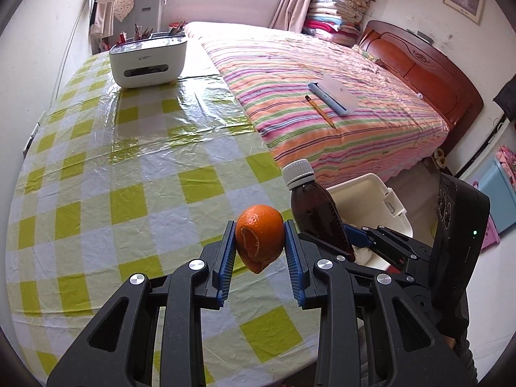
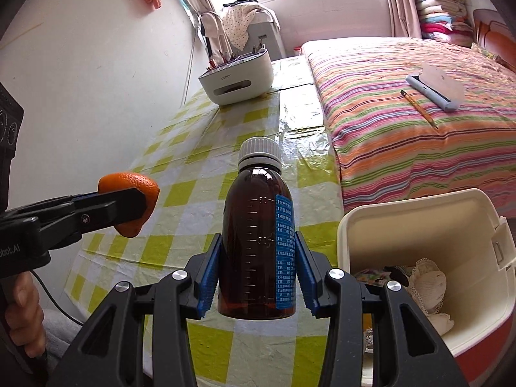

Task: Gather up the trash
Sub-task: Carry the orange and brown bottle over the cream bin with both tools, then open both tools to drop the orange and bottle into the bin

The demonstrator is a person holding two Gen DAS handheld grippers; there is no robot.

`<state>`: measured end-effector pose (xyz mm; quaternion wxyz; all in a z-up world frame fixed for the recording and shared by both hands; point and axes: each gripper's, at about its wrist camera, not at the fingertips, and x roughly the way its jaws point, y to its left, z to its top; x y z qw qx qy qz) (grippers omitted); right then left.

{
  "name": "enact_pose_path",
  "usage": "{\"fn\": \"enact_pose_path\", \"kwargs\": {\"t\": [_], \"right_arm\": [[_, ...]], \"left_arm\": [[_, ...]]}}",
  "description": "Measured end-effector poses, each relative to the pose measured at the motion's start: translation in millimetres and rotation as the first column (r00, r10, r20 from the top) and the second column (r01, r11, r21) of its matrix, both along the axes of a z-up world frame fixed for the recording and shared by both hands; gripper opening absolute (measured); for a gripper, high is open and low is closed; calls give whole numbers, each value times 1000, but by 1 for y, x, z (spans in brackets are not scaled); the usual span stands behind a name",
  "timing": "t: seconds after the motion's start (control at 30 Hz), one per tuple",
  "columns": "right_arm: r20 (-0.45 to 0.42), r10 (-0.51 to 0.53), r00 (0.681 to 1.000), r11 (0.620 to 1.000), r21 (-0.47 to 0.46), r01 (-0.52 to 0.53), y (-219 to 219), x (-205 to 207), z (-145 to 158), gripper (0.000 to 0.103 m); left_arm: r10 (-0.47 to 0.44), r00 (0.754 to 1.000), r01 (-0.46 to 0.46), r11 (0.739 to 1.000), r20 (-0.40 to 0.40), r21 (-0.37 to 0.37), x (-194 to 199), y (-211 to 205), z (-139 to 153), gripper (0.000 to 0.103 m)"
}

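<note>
Orange peel (image 1: 259, 238), one piece, curled into a hollow cup: I have it clamped between the blue pads of my left claw (image 1: 260, 242), lifted clear above the checked tablecloth (image 1: 129, 167).

Brown bottle (image 2: 258, 245), white ribbed cap, blue label on its side, graduated marks on the body: upright, pinched at the lower body between the pads of my right claw (image 2: 258, 267) and raised off the table. Little or no liquid shows inside; I cannot tell more.

White bin (image 2: 419, 219), lid flipped open: just to the right of the right claw and lower than it, beside the table edge. Contents visible in the right wrist view: crumpled white tissue (image 2: 429, 285) with a frilled edge, some dark scraps and a patterned wrapper at the bottom. From the left wrist view the bin (image 1: 367, 190) sits beyond the bottle, to the right of the left claw.

White organiser box (image 1: 148, 61), slot in its front: far ahead of both claws on the table, holding pens and pencils upright in its top.

Bed (image 1: 322, 74) with striped cover: ahead and right of the claws, touching the table's side. On it lie a pencil (image 1: 321, 112) and a flat grey device (image 1: 333, 94), close together.

A hand (image 2: 22, 316) grips the left claw's handle, seen at the lower left of the right wrist view.
</note>
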<state>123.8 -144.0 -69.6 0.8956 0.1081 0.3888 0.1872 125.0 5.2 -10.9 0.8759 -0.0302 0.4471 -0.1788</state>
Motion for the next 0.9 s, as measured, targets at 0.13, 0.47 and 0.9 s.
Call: {"fn": "enact_pose_path", "kwargs": {"t": [0.13,0.47,0.9], "right_arm": [[7,-77,997,997,18,77,-21,-5,0,42],[15,-307,952,949,80,305,-81,-15,0,42],[25,-512,858,855,105,508,-139,-29,-4,42]], "left_arm": [[-15,1000,15,1000,6,-3,0,-15,3,29],[-67,998,67,998,-6,-22,4,-52,0,29],[-148,989,147,989,-28,-33,10,-106,-14,29]]}}
